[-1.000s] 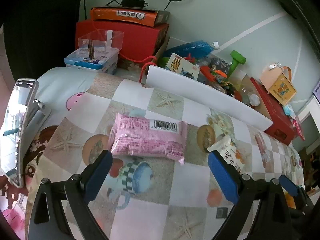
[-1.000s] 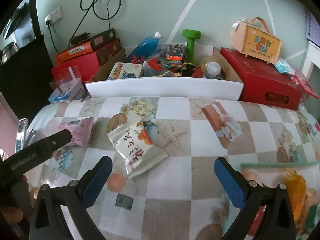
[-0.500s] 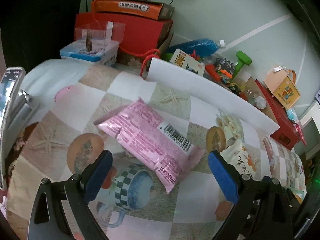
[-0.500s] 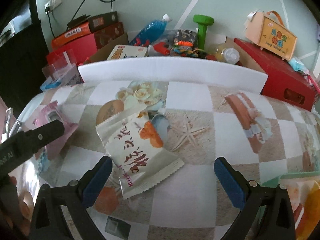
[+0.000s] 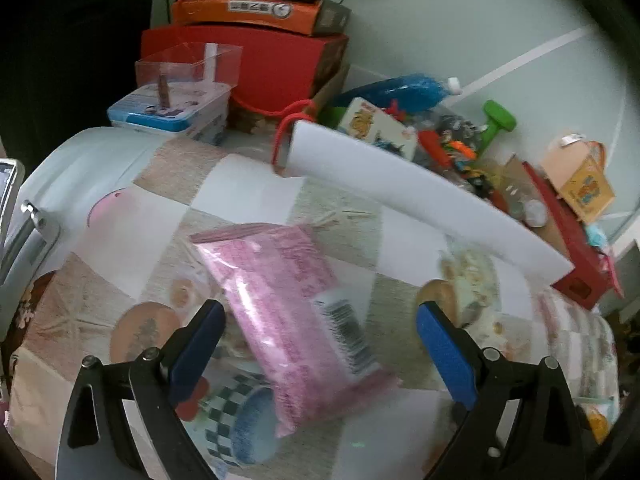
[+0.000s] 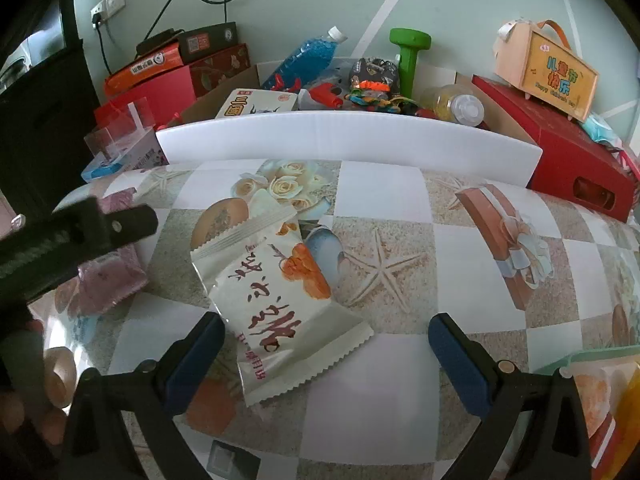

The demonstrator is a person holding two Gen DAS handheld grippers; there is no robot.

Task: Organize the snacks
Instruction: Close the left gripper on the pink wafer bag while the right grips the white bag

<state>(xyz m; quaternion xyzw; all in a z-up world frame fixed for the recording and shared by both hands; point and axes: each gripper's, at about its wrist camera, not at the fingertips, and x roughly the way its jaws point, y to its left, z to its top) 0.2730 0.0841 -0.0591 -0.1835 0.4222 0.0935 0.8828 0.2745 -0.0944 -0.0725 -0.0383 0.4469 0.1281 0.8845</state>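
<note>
A pink snack packet (image 5: 296, 320) with a barcode lies slanted on the patterned tablecloth (image 5: 256, 196). My left gripper (image 5: 320, 344) hovers open just over its near half, one blue pad on each side. In the right wrist view a white snack packet (image 6: 280, 300) with red lettering and an orange picture lies on the cloth. My right gripper (image 6: 328, 356) is open, its pads flanking the packet's near end. The pink snack packet (image 6: 112, 268) shows at the left there, partly hidden behind the black body of the left gripper.
A white foam board (image 6: 348, 144) stands along the table's far edge, with red boxes (image 5: 256, 64), a blue bottle (image 6: 308, 56), a green dumbbell (image 6: 410, 56) and toys behind it. A green-rimmed bin (image 6: 592, 360) holding snacks sits at the near right. A phone (image 5: 8, 208) stands at the left.
Both grippers have moved forward and down toward their packets. The left wrist view has turned, so the pink packet now lies lengthwise between its pads. Both stay open.
</note>
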